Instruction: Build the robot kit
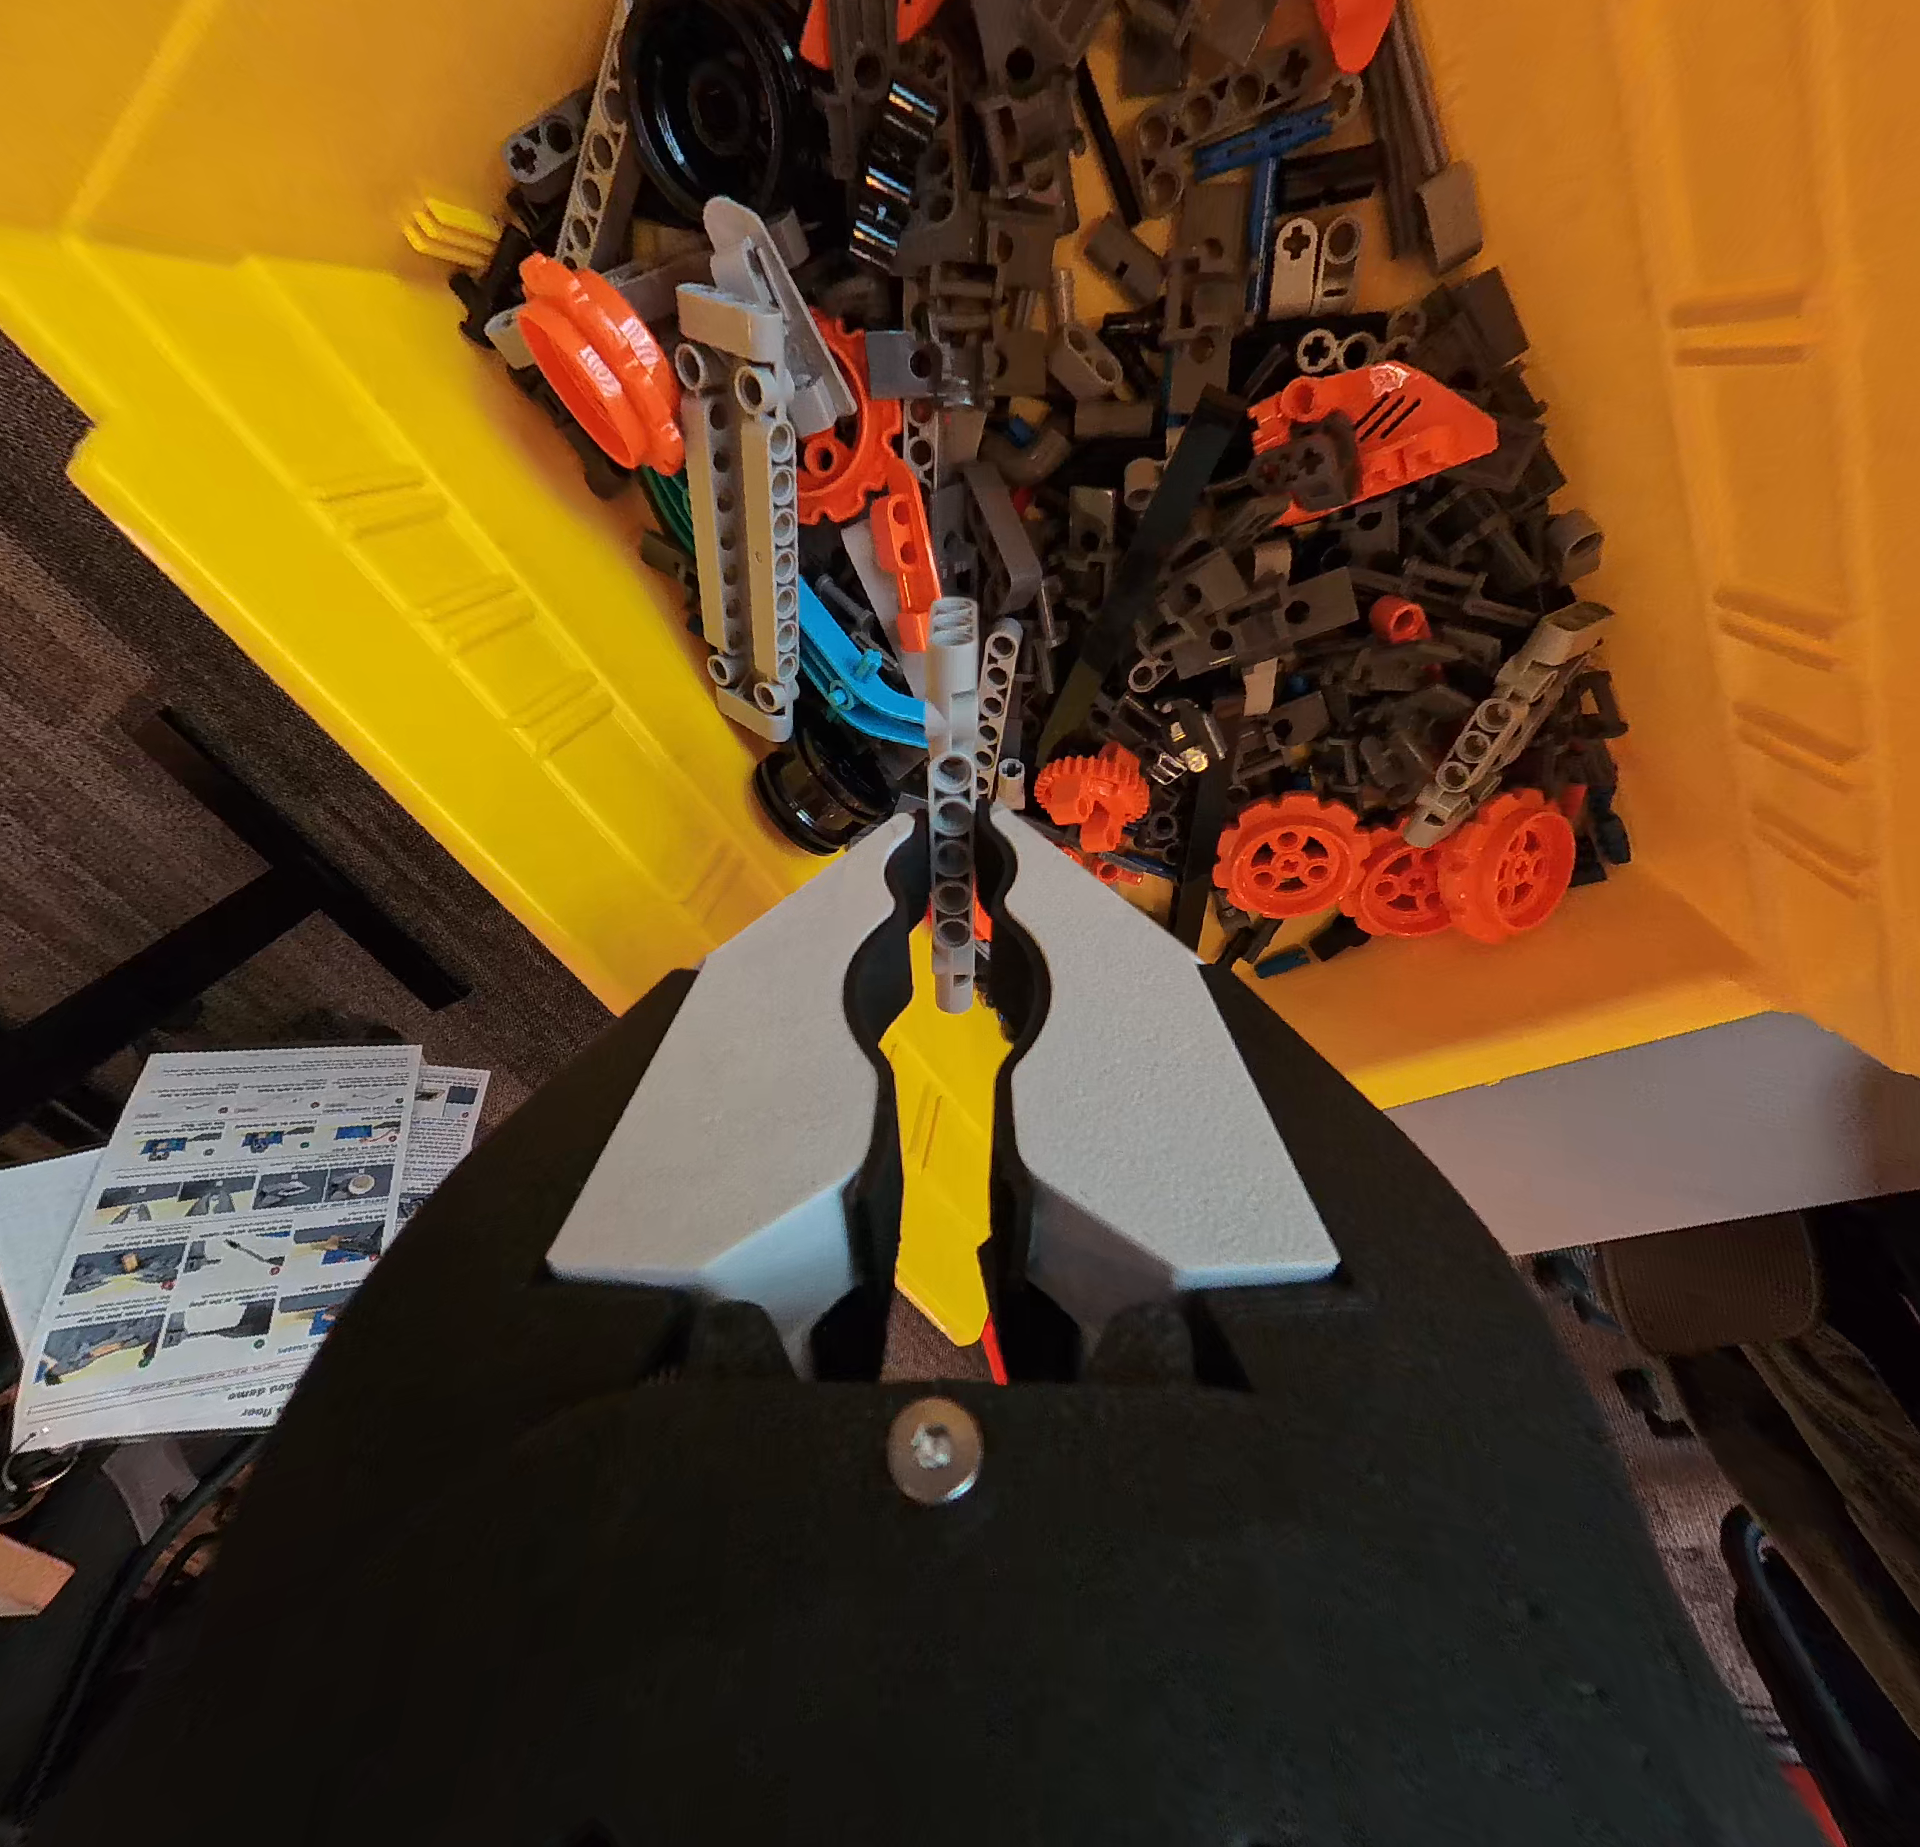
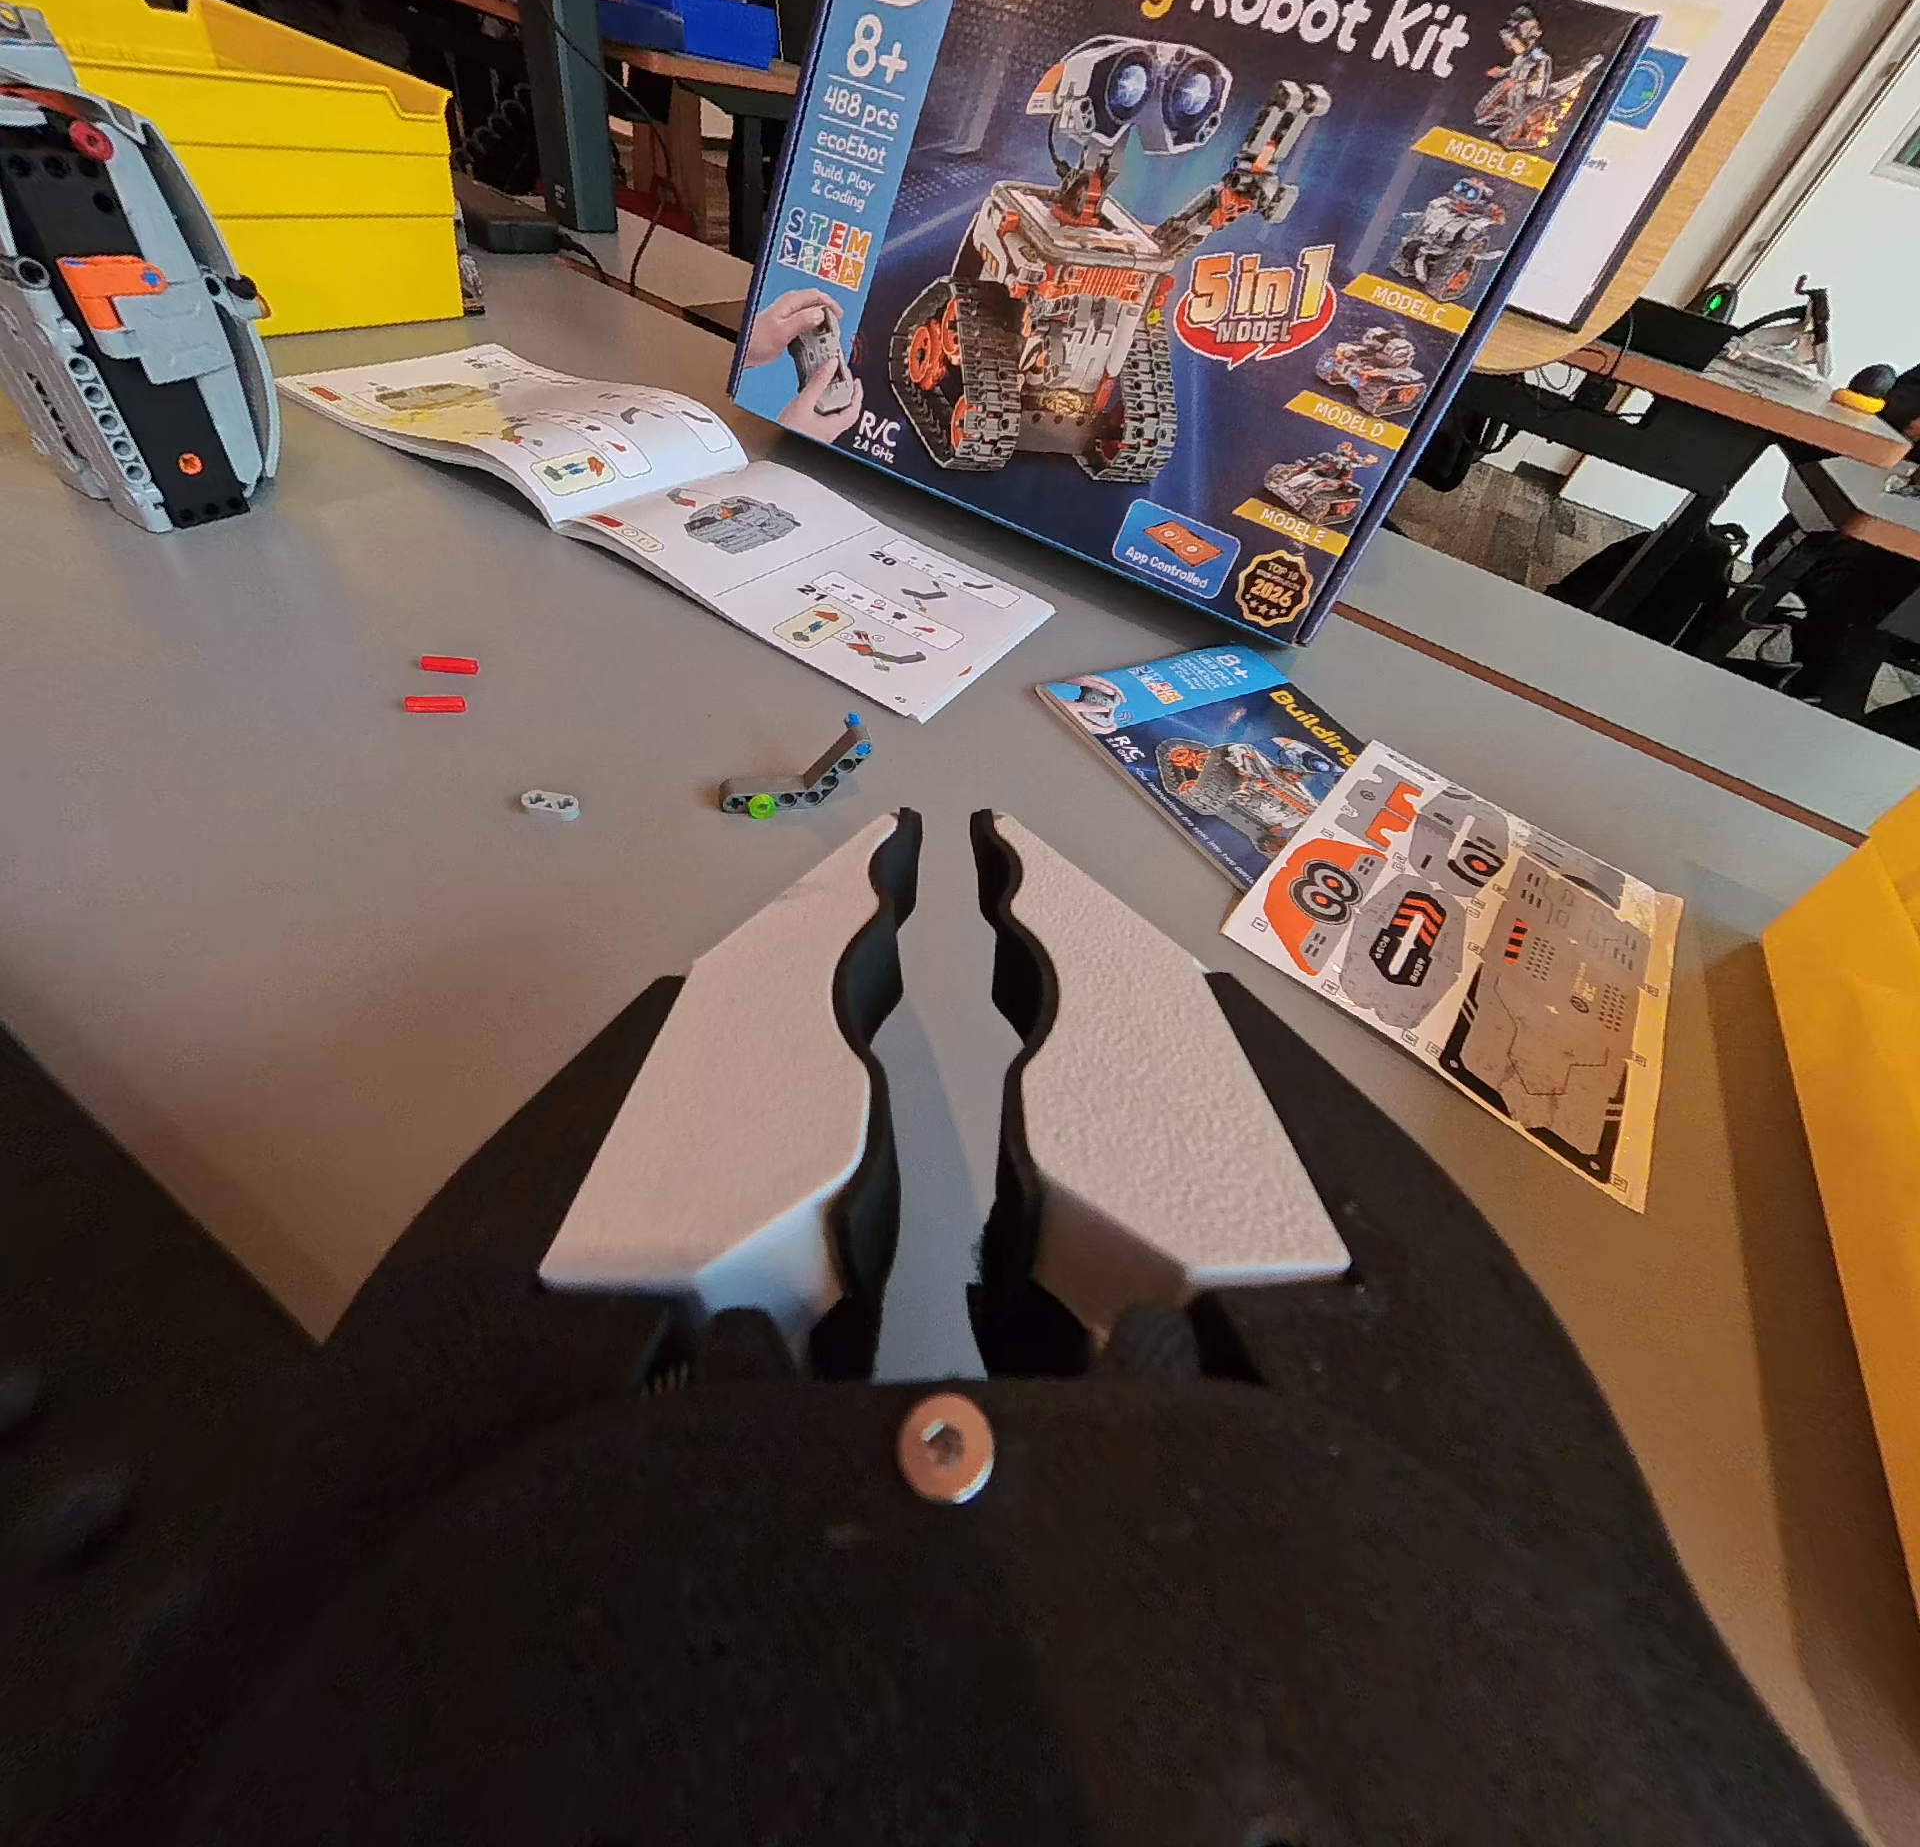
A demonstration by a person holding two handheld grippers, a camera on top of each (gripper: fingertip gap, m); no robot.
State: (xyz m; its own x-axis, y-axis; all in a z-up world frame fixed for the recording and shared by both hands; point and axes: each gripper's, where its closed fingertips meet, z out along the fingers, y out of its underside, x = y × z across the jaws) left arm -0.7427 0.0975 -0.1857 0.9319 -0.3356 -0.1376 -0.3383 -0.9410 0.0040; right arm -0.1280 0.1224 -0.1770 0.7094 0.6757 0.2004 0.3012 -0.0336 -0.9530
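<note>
Above the yellow bin (image 1: 312,571) of loose parts, your left gripper (image 1: 953,831) pinched a grey perforated beam (image 1: 953,821), its long axis running straight out between the fingers, while your right gripper (image 2: 945,818) hovered slightly parted and empty over the grey table (image 2: 260,862).

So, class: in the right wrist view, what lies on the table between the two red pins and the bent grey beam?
A small flat grey link lies between the red pins and the bent beam; otherwise bare table.
</note>
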